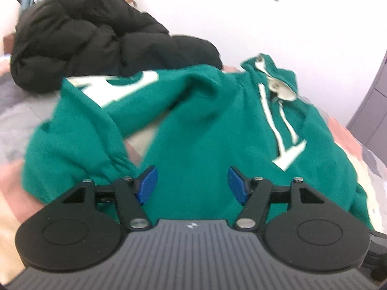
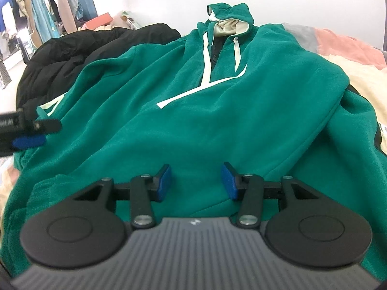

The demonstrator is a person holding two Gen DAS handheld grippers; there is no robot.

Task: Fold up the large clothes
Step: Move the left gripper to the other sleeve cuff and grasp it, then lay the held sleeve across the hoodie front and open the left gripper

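Note:
A large green hoodie [image 2: 193,111] lies front up on the bed, with its cream-lined hood [image 2: 229,24] at the far end and white drawstrings below it. In the left wrist view the hoodie [image 1: 205,133] has its left sleeve [image 1: 101,111], with white print, lying bunched beside the body. My left gripper [image 1: 192,184] hovers open over the lower body near that sleeve's cuff, nothing between its pads. My right gripper [image 2: 196,181] stands open over the hem area, with green fabric below it. One of the left gripper's blue pads [image 2: 29,142] shows at the left edge of the right wrist view.
A black puffer jacket [image 1: 84,41] lies heaped behind and left of the hoodie [image 2: 72,48]. The bedcover [image 2: 343,41] has pink, grey and cream patches. Clothes hang on a rack [image 2: 43,7] at the far left. A grey cabinet [image 1: 372,106] stands at the right, by a white wall.

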